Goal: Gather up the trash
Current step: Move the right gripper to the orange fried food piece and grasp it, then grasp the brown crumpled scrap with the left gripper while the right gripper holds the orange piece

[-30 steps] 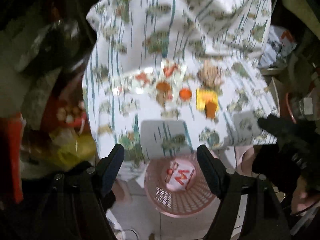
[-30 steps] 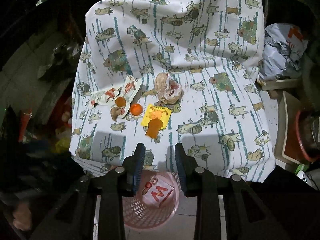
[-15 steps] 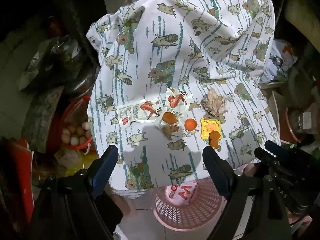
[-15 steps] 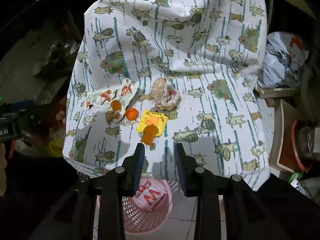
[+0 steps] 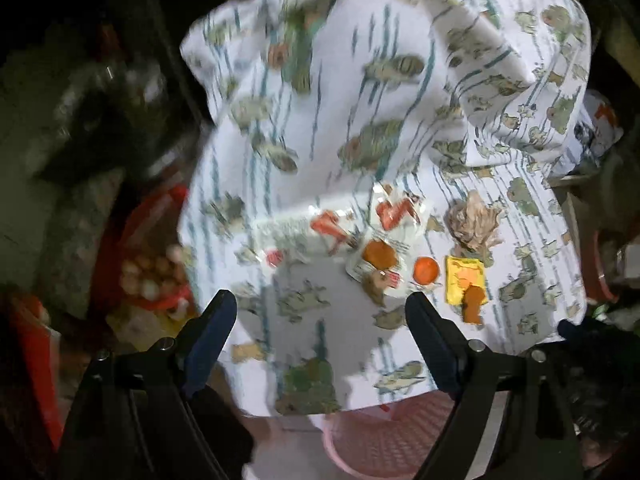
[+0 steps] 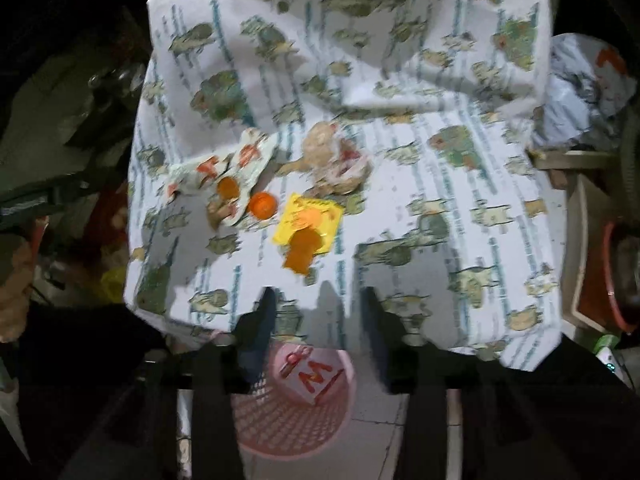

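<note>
Orange scraps (image 6: 302,254) and wrappers (image 6: 224,172) lie on my cloth-draped worktop (image 6: 440,208); pink basket (image 6: 296,424) below. My left tongs (image 5: 320,316) gape empty; my right tongs (image 6: 320,312), just widening, grip nothing.

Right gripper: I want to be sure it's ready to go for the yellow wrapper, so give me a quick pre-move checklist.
1. Right gripper empty, jaws just opening: ok.
2. Yellow wrapper unobstructed ahead: ok.
3. Pink basket under cloth edge, reachable: ok.
4. Left gripper open, empty, away from wrapper: ok.
5. Orange piece attached to wrapper or loose: cannot tell.
</note>
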A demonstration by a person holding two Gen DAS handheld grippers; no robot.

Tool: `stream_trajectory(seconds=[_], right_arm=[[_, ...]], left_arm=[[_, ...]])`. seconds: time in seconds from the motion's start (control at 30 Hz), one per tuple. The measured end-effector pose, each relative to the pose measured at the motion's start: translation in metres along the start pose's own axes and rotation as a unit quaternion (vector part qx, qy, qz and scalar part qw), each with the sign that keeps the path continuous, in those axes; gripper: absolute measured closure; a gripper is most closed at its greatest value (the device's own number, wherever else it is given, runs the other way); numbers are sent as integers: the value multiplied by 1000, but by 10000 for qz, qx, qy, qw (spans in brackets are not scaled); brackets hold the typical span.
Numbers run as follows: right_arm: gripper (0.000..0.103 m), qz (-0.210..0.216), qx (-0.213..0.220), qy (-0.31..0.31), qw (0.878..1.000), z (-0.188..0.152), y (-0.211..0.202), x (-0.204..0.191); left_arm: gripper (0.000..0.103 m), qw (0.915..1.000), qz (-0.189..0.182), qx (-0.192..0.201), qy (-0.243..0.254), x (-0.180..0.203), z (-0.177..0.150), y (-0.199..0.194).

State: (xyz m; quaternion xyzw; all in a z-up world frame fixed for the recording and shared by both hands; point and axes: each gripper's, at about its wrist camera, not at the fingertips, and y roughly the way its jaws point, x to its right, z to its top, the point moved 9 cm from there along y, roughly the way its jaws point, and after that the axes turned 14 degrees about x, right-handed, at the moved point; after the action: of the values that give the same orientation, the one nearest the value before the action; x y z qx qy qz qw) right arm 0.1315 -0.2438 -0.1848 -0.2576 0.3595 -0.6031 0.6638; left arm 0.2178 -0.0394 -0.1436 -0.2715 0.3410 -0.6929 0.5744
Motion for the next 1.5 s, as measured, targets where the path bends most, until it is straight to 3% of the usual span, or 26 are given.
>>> stream_trajectory(seconds=[0.3, 0.47, 0.6, 0.63, 0.7, 0.93, 1.03, 1.13, 1.2, 1.37, 1.47, 1.5], right_arm=[[49, -112, -637, -34, 9979, -2, 67, -23], [50, -508, -596, -153, 9968, -1, 98, -18], [65, -519, -669, -486, 9952, -9, 109, -24], [76, -616, -584, -618, 9945, -8, 109, -24], [76, -794, -500, -665, 9934, -6, 100, -21], [76, 90, 17, -536, 9985, 28, 28, -24], [76, 206, 445, -422, 9979, 50, 2, -14], [76, 91, 636, -102, 9979, 61, 2, 3], [76, 204, 475, 308, 9982, 59, 6, 13], [76, -30, 542, 51, 9985, 58, 4, 26], [76, 96, 465, 236, 9986, 55, 4, 33], [76, 99, 423, 207, 9988, 52, 5, 34]], left_arm=[[18, 9994, 26, -77, -345, -13, 1, 12], [18, 9994, 83, -27, -331, -15, 2, 10], [18, 9991, 99, -76, -411, -19, 1, 13], [18, 9990, 96, -72, -422, -20, 2, 13], [18, 9990, 76, -59, -436, -20, 2, 13], [18, 9994, -54, -34, -337, -9, 2, 22], [19, 9986, -460, -45, -268, 9, 0, 42], [39, 9980, -535, -280, -195, 22, -11, 68], [43, 9960, -639, -547, -310, 29, -21, 80], [60, 9936, -555, -886, -436, 37, -40, 101], [75, 9924, -533, -1036, -406, 41, -51, 111], [75, 9926, -545, -1013, -383, 42, -52, 112]])
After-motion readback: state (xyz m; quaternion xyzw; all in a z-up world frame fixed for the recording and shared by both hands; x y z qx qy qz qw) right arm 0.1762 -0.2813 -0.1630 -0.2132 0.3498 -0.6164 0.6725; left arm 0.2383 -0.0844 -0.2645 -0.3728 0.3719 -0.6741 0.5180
